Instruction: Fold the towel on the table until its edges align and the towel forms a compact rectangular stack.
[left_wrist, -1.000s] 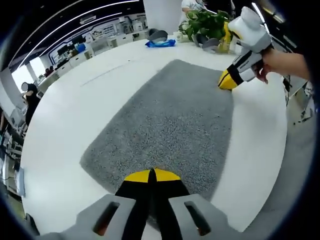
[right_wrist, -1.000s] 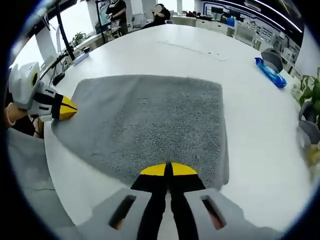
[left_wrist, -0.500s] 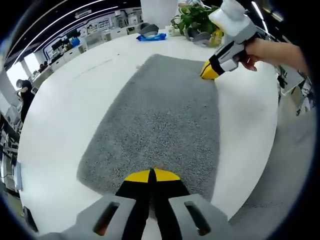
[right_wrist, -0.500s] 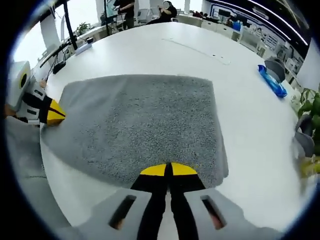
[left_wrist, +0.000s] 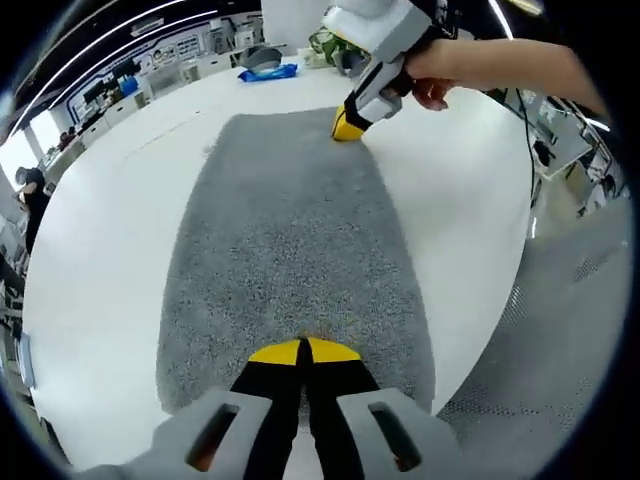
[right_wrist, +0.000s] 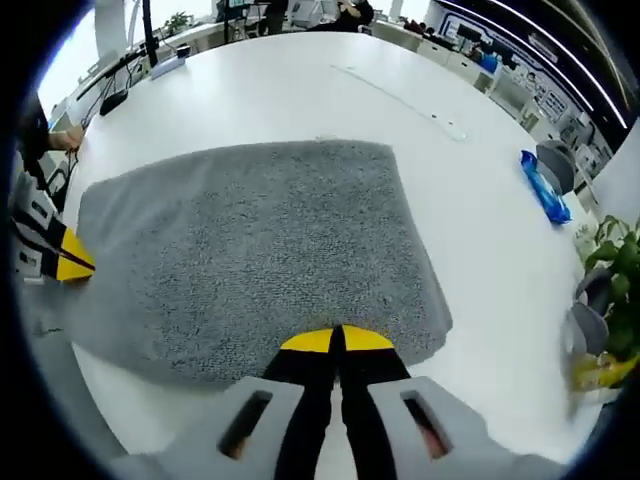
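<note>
Presently, towel: grey towel (left_wrist: 290, 230) lies flat and unfolded on the white surface (left_wrist: 100, 250).
Left tool: left tool (left_wrist: 303, 349) has its yellow tips pressed together, pinching the towel's near edge.
Right tool: right tool (right_wrist: 337, 340) is likewise closed on the towel's edge at the opposite end.
Beyond towel: blue packet (right_wrist: 541, 186); potted plant (right_wrist: 615, 270).

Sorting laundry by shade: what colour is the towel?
Speckled grey towel, best in the left gripper view.
</note>
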